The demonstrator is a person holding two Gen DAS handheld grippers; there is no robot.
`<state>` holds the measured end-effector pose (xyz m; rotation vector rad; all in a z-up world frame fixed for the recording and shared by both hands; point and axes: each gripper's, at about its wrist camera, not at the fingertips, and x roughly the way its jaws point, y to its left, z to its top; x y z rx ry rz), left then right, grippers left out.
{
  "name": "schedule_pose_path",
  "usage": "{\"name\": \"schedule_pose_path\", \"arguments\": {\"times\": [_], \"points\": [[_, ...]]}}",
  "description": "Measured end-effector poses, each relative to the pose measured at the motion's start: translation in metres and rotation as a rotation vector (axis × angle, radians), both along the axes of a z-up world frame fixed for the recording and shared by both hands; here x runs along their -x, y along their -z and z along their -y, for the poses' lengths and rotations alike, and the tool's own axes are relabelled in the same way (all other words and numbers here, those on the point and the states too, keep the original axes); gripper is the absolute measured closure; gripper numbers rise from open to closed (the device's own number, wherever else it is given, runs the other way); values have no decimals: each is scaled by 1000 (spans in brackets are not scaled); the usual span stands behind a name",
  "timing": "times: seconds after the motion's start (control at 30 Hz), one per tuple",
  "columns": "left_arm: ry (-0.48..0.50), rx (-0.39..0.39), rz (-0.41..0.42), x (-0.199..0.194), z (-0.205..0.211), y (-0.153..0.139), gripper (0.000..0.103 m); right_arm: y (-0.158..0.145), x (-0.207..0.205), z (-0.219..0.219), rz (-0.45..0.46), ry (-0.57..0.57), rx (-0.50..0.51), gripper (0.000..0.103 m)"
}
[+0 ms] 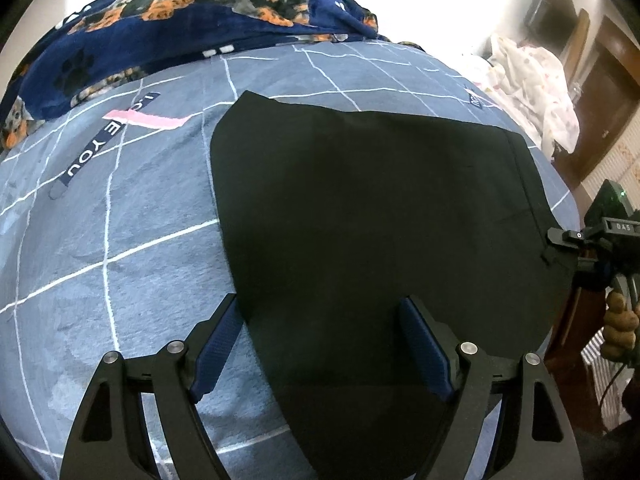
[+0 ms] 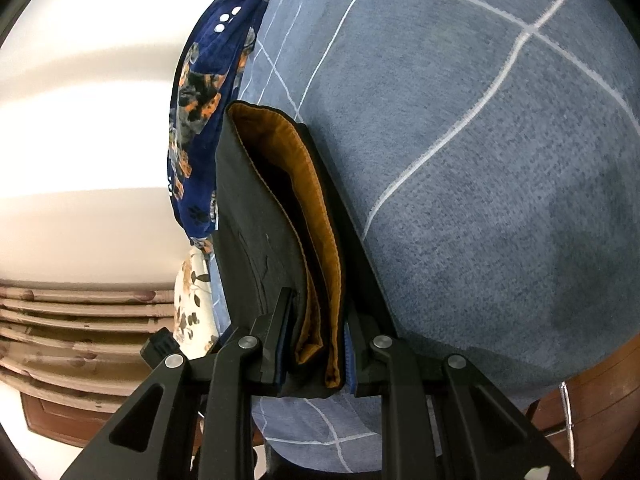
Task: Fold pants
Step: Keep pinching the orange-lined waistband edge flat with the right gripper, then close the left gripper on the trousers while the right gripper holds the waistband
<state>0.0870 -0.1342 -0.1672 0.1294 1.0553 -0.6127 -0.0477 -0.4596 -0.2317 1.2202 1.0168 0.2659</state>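
Black pants (image 1: 372,208) lie flat on a blue checked bedsheet (image 1: 120,260), folded into a broad dark panel. My left gripper (image 1: 322,324) is open, its blue pads (image 1: 220,344) straddling the near left edge of the pants, holding nothing. My right gripper (image 1: 560,240) shows at the right edge of the left wrist view, clamped on the pants' right edge. In the right wrist view my right gripper (image 2: 316,316) is shut on the stacked pants layers (image 2: 256,216), whose orange-brown lining (image 2: 316,216) shows between the black outer cloth.
A navy dog-print blanket (image 1: 180,20) lies bunched along the far side of the bed. White dotted cloth (image 1: 536,92) sits at the far right, with wooden furniture (image 1: 608,96) beyond. The bed's edge runs close beside my right gripper.
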Motion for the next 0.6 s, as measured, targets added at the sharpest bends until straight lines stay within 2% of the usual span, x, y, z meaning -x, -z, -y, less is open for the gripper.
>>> {"name": "schedule_pose_path", "arguments": {"times": [0.17, 0.47, 0.57, 0.6], "points": [[16, 1, -7, -2, 3, 0, 25, -9, -6, -5, 5, -40, 61, 82], [26, -16, -13, -2, 6, -1, 26, -29, -23, -8, 35, -105, 189, 68], [28, -20, -12, -2, 7, -1, 26, -36, -30, -1, 36, -113, 257, 61], [29, -21, -12, -2, 7, -1, 26, -37, -33, 0, 27, -120, 288, 54]]}}
